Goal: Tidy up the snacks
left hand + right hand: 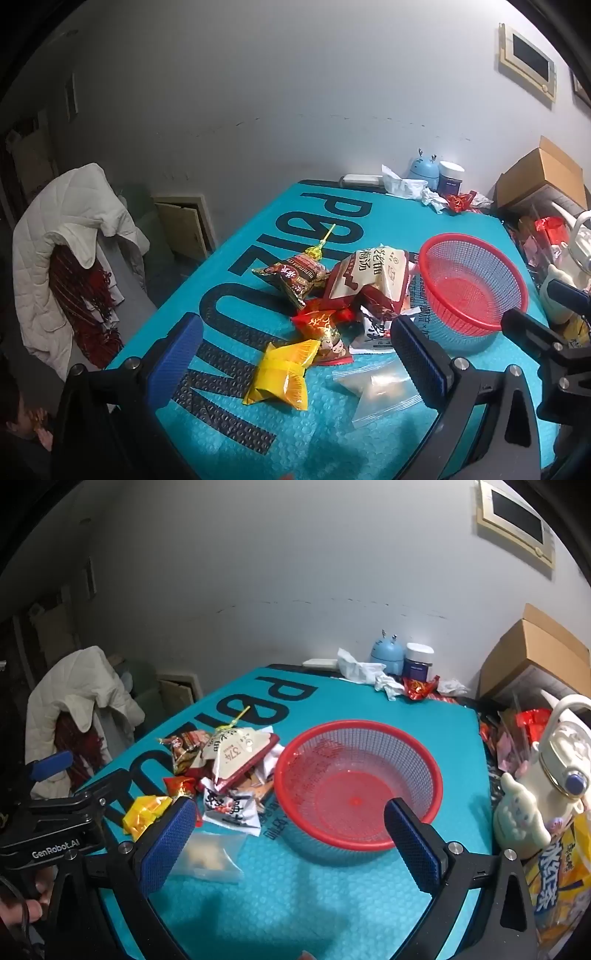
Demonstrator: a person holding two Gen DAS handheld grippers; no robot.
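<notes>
On the far left I note a white quilted jacket point(70, 236) draped over a chair, off the table. The table carries a teal mat point(258, 221) with large dark letters.

My left gripper point(295, 354) has its jaws wide apart, with nothing clamped; it hangs above the near part of the snack pile. Between its fingers, in the left wrist view, lies a yellow packet point(284, 373), and just right of it a clear zip bag point(380, 387) flat on the mat. Behind the yellow packet I see a red and gold packet point(321, 325), then a dark brown packet point(295, 280) with a yellow lollipop point(317, 251) at its far end. A large white and maroon pouch point(373, 284) leans on the heap, touching the brown packet, and a white sachet point(231, 808) lies under it.

Right of the heap stands a red mesh basket point(424, 760), upright on the mat, holding no snack. All snacks lie outside it, just beside its left rim.

My right gripper point(291, 834) is likewise spread wide and holds nothing; it hovers over the basket's near rim.

At the far edge stand crumpled tissues point(354, 668), a blue figurine point(386, 655) and a dark jar point(417, 661). At the far right are a cardboard box point(535, 653) and a cream flask point(561, 760).
</notes>
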